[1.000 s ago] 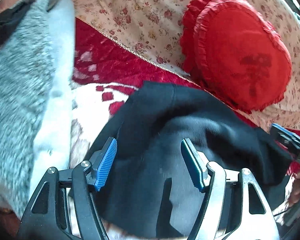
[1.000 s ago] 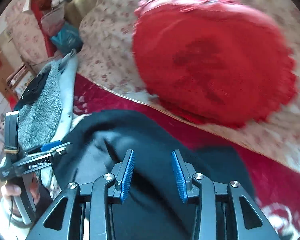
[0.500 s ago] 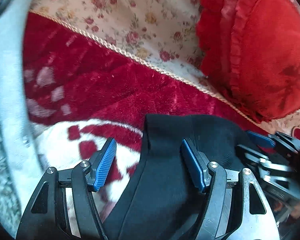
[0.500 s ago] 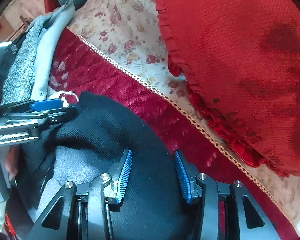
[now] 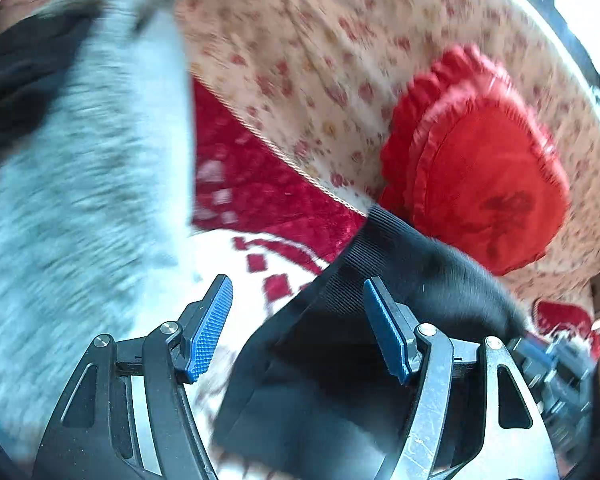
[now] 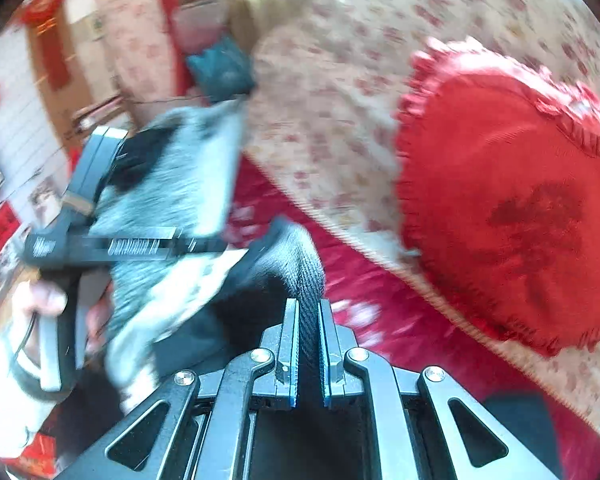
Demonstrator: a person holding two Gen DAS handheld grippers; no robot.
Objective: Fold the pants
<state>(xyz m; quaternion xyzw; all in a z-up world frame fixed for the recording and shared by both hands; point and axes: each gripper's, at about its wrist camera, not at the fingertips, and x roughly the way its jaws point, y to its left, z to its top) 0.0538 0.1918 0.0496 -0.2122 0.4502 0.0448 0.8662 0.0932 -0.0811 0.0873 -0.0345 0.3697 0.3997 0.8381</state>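
The black pants (image 5: 340,360) lie on a red and white blanket (image 5: 260,196), their ribbed waistband (image 5: 364,256) raised toward the red cushion. My left gripper (image 5: 296,284) is open above them; the pants' left edge runs between its blue pads without touching either. My right gripper (image 6: 309,304) is closing, its pads pressed on the ribbed waistband (image 6: 306,256), which stands up between them. The left gripper (image 6: 204,246) shows side-on at the left of the right wrist view, held by a hand (image 6: 44,300). The right gripper (image 5: 552,364) is a blur at the lower right.
A red heart-shaped frilled cushion (image 5: 484,188) rests on the floral sheet (image 5: 320,60) just behind the pants. A grey fleecy garment (image 5: 80,180) fills the left side. A teal bag (image 6: 220,68) and clutter sit far back.
My right gripper's jaws have come together on the pants' waistband. Both grippers have pulled back and up from the blanket, and the waistband has risen with the right one.
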